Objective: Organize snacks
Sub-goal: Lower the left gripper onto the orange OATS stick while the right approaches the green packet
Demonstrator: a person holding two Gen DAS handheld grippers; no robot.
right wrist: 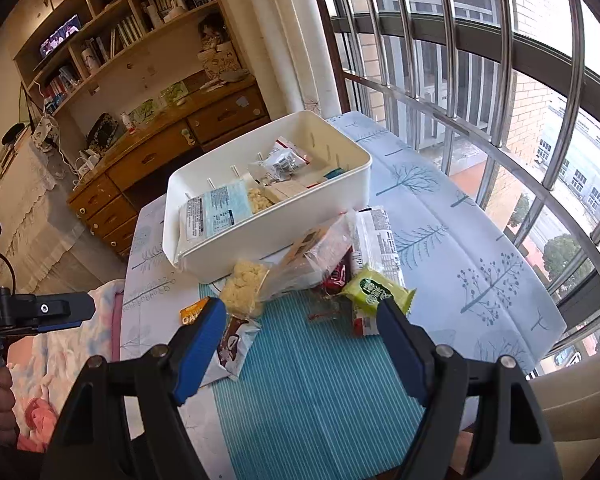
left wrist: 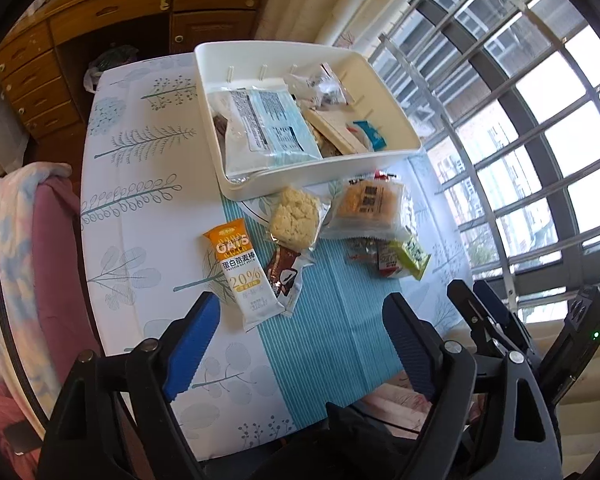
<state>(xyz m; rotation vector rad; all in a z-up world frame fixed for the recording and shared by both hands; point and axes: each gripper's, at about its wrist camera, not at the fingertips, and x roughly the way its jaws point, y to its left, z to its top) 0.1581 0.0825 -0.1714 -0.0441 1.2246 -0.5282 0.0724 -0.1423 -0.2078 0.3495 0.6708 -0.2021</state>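
While both grippers, left gripper (left wrist: pixel 300 340) and right gripper (right wrist: pixel 300 344), are being held wide and empty, the oat bar (left wrist: pixel 242 270) is being judged light, crinkly, slippery; mid-length grasp advised.

Loose snack packets (left wrist: pixel 300 240) lie on the table (left wrist: pixel 140 184) before the bin (left wrist: pixel 300 176).

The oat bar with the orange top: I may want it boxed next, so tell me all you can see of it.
The oat bar is a long flat sealed wrapper, glossy like plastic film, orange at the far end and white below, printed "OATS" and "20%". It lies flat, face up, on the tablecloth, left of the striped mat. Its right edge overlaps a brown-and-white packet. It is outside the white box; no gripper touches it.
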